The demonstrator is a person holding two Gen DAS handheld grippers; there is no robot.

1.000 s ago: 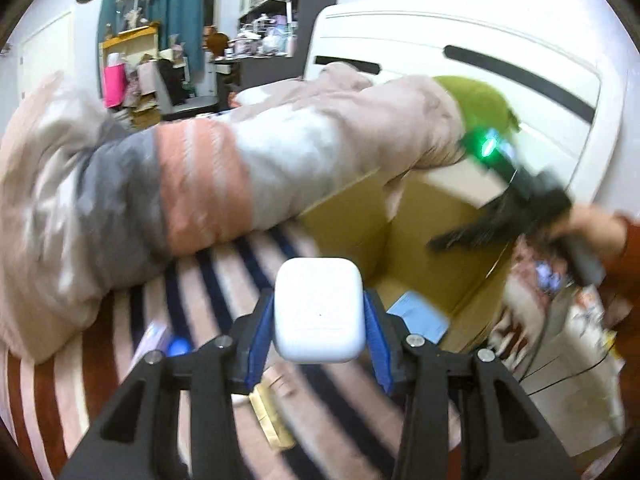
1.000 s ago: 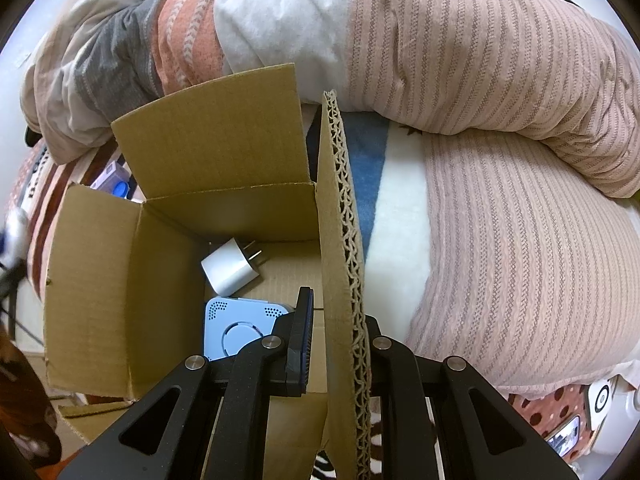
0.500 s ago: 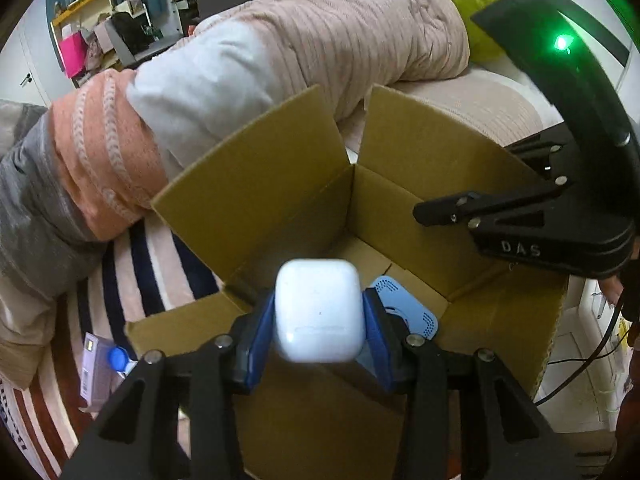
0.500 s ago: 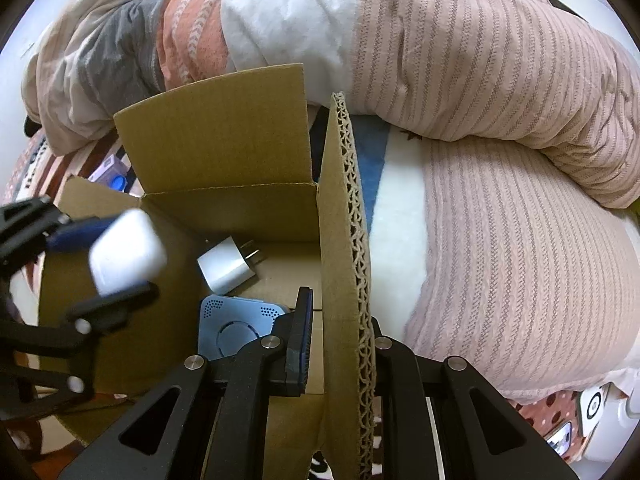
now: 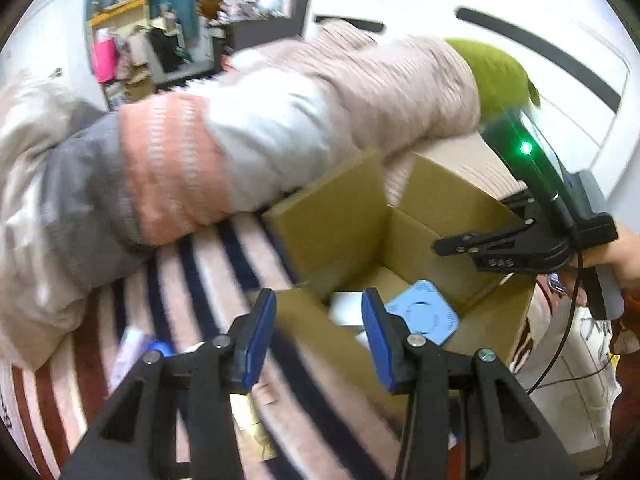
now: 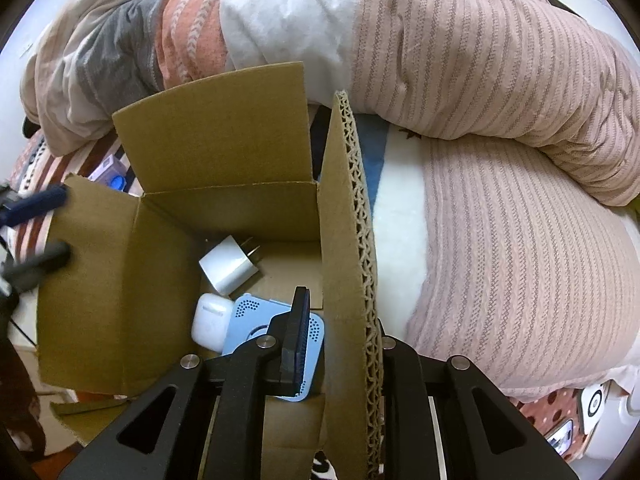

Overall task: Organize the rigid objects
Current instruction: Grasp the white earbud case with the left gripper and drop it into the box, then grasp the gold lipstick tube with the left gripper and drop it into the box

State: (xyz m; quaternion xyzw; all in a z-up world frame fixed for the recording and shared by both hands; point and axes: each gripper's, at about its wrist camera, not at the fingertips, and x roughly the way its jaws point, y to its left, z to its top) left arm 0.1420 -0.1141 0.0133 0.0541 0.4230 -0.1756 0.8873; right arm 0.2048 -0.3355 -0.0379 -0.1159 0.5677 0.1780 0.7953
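An open cardboard box (image 6: 224,208) sits on the bed. Inside lie a white earbud case (image 6: 210,320), a white plug charger (image 6: 228,266) and a light blue square device (image 6: 252,320). My right gripper (image 6: 340,328) is shut on the box's right flap (image 6: 344,216) and holds it upright. My left gripper (image 5: 318,340) is open and empty, just outside the box's left wall (image 5: 320,340); it shows blurred at the left edge of the right wrist view (image 6: 36,228). The blue device (image 5: 420,316) also shows in the left wrist view.
A rolled pink, grey and white quilt (image 6: 360,40) lies behind the box on the striped bedsheet (image 5: 200,280). A small packet with a blue cap (image 6: 112,176) lies left of the box. A green pillow (image 5: 496,72) sits by the white headboard (image 5: 520,20).
My left gripper carried the white earbud case over the box, opened and let it go; the case now lies in the box. The left gripper has drawn back left. My right gripper kept hold of the flap.
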